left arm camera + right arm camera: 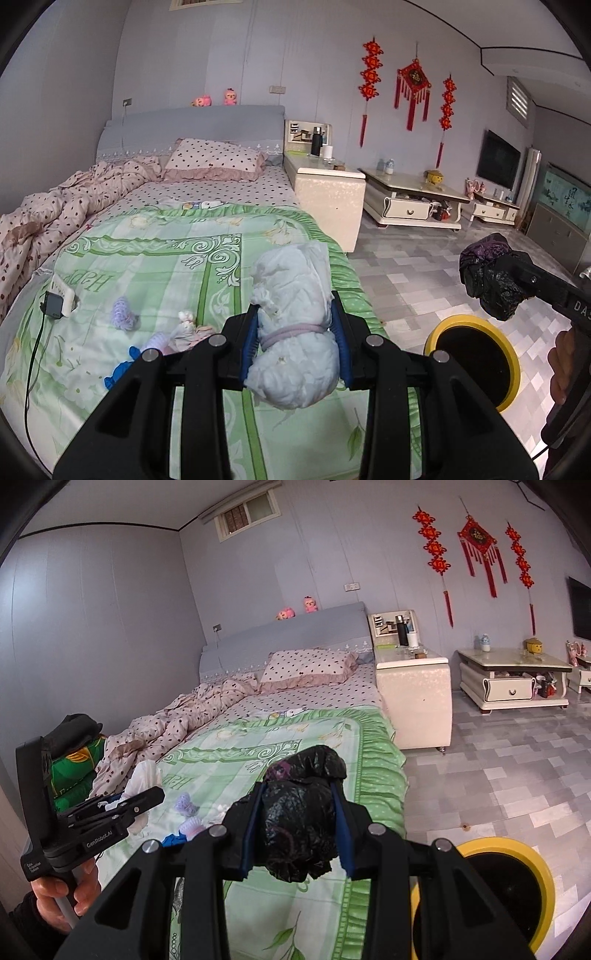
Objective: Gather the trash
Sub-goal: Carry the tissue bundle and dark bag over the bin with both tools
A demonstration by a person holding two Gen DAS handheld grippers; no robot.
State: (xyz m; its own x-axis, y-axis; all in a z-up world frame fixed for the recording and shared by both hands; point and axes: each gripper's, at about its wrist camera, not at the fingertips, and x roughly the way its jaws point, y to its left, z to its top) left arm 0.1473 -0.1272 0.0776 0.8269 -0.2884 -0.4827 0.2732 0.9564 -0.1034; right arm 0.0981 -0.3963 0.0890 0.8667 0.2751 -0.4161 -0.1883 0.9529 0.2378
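Left wrist view:
- The left gripper (297, 332) sits at lower centre of the frame, its blue-padded fingers (250, 332) partly closed and pressing both sides of a rolled pale blue diaper (291, 317) bound by a lilac band.
- The diaper stands roughly upright between the fingers, held above the green quilt (155, 258) on the bed (221, 188).
- On the quilt at lower left lie a small lilac knitted sock (123, 314), a white charger with a black plug (59, 301), and more small baby items just beside the gripper body.
- At right edge, the right gripper (517, 282) enters from the right, clamped on a crumpled black plastic bag (487, 280).
- Below that bag, on the tiled floor (406, 266), stands a yellow-rimmed bin (476, 323) with a dark interior, just beside the bed's edge.
- A hand (559, 369) shows at far right edge, on the right gripper's handle.

Right wrist view:
- The right gripper (301, 823) fills lower centre; its fingers (345, 830) are partly closed on the black plastic bag (299, 830), which bulges above and below them.
- The bag is held over the quilt's frilled right edge (380, 775).
- The yellow-rimmed bin (517, 853) lies at lower right, partly hidden by the gripper body.
- At left, the left gripper (125, 805) is seen side on, with the diaper (142, 779) in its fingers; a hand (62, 897) grips its handle at lower left.
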